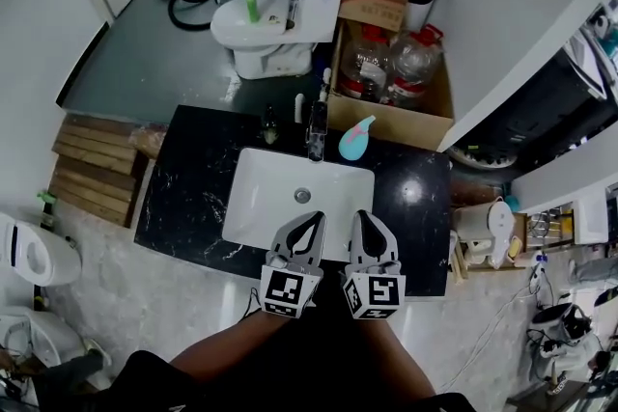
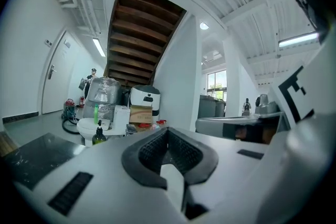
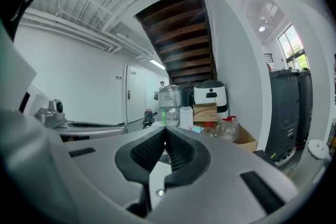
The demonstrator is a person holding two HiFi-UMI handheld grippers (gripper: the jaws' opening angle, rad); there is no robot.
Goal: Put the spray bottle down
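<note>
1. Spray bottle [image 1: 356, 139]: teal, it stands on the black counter [image 1: 193, 178] just above centre of the head view. It is right of the faucet [image 1: 316, 132], by the back right corner of the sink basin [image 1: 270, 203]. No claw touches it. Whether it stands upright or lies on its side I cannot tell.
2. Left claw [image 1: 315, 219]: held low in the middle of the head view, over the near rim of the basin. Its own view shows the two tips pressed together with nothing between them.
3. Right claw [image 1: 361, 217]: just beside the left one, to its right. Its jaws are also closed tip to tip on nothing.
4. The sink basin is white, set into the counter, with its drain [image 1: 302, 196] in plain sight at the bottom.
5. A small dark bottle [image 1: 269, 125] stands at the counter's back edge, left of the faucet.
6. Behind the counter, right of centre, an open cardboard box [image 1: 417, 129] holds two clear water jugs [image 1: 365, 70] with red caps, side by side.
7. At upper centre a white toilet [image 1: 261, 39] carries a green bottle [image 1: 251, 3] on top.
</note>
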